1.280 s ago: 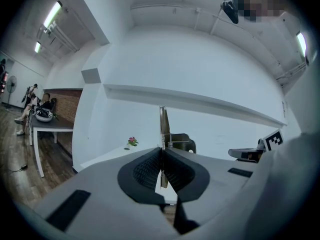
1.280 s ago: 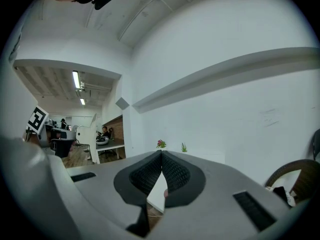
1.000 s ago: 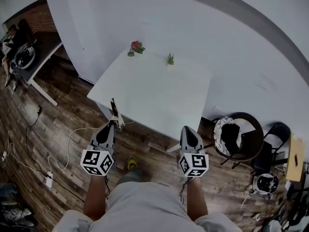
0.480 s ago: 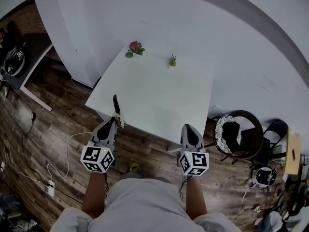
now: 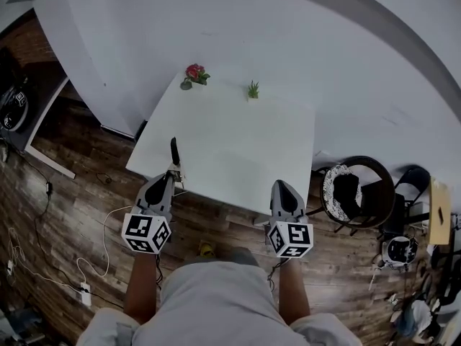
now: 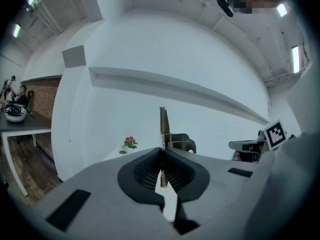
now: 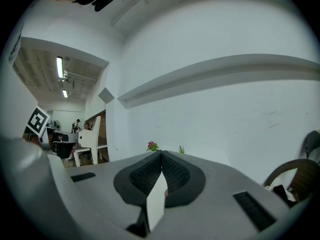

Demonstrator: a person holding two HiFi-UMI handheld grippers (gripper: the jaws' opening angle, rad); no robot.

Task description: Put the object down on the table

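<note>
My left gripper (image 5: 171,180) is shut on a thin metal tool (image 5: 173,152) with a dark upper end. The tool stands upright over the near left edge of the white table (image 5: 238,143). In the left gripper view the tool (image 6: 163,123) rises as a narrow blade straight out of the closed left gripper (image 6: 162,150), with a small metal bracket beside it. My right gripper (image 5: 282,187) hovers just short of the table's near edge, further right. In the right gripper view the right gripper (image 7: 161,154) has its pads meeting, with nothing between them.
A small red flower pot (image 5: 193,73) and a little green plant (image 5: 253,89) stand at the table's far edge against the white wall. A round dark chair (image 5: 358,193) with clutter sits to the right. A grey desk (image 5: 32,114) stands at far left. Cables lie on the wooden floor.
Both grippers have come closer to the table. The tool's upper end now stands over the table's near edge instead of in front of it. The jaws look the same.
</note>
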